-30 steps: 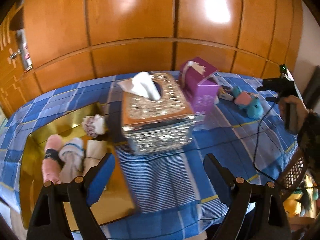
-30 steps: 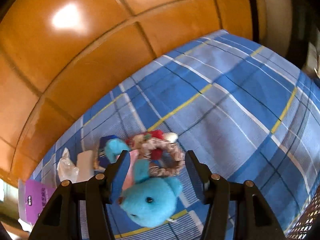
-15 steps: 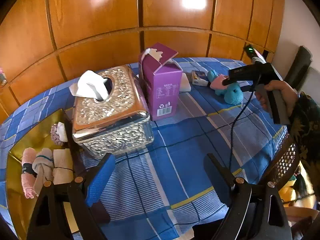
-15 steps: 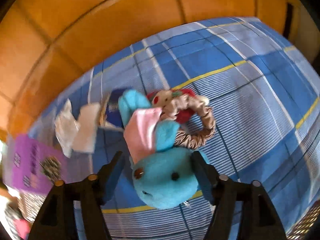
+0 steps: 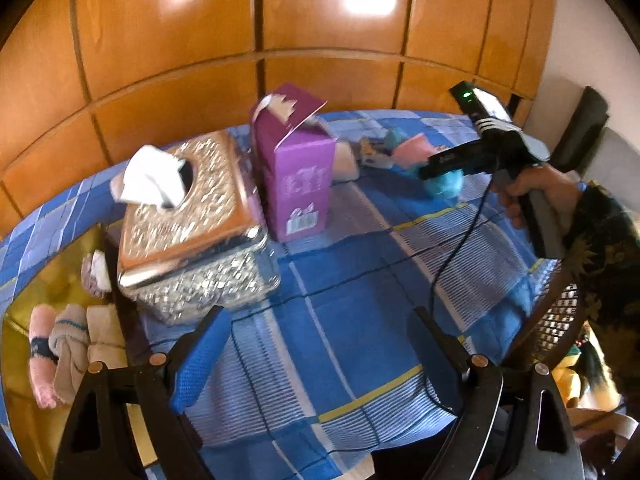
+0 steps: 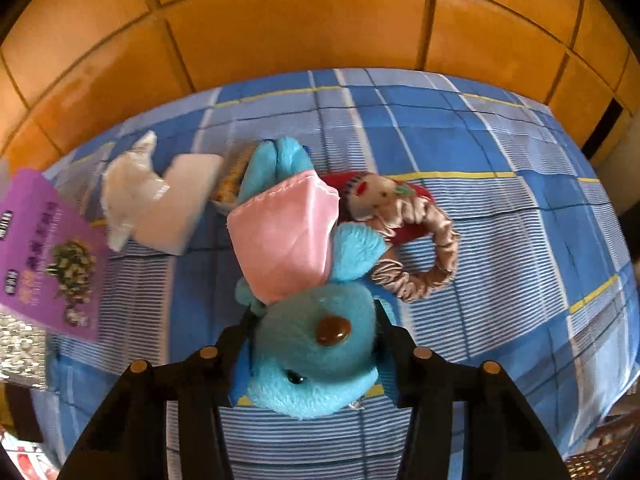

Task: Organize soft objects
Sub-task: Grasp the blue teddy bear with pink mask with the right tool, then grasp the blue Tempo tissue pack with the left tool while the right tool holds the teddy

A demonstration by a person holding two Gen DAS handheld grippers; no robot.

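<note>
A blue plaid cloth (image 5: 344, 312) covers the tabletop before glossy wooden wall panels (image 5: 320, 20). On it: one ornate tissue box (image 5: 188, 236), one purple carton (image 5: 296, 176), one gold tray (image 5: 36, 292) holding three rolled socks (image 5: 68, 348). The right tool (image 6: 310, 354), jaws just closing, pinches one blue plush toy's (image 6: 316, 356) head beside one scrunchie (image 6: 420, 256). The left tool (image 5: 316, 356) gapes wide, empty.

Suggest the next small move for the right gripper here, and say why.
Probably a short lift straight up. The right gripper has just been closing its jaws, and they now press both sides of the blue plush toy's head, while its body lies on the checked tablecloth against the satin scrunchie. Lifting clears that neighbour.
</note>
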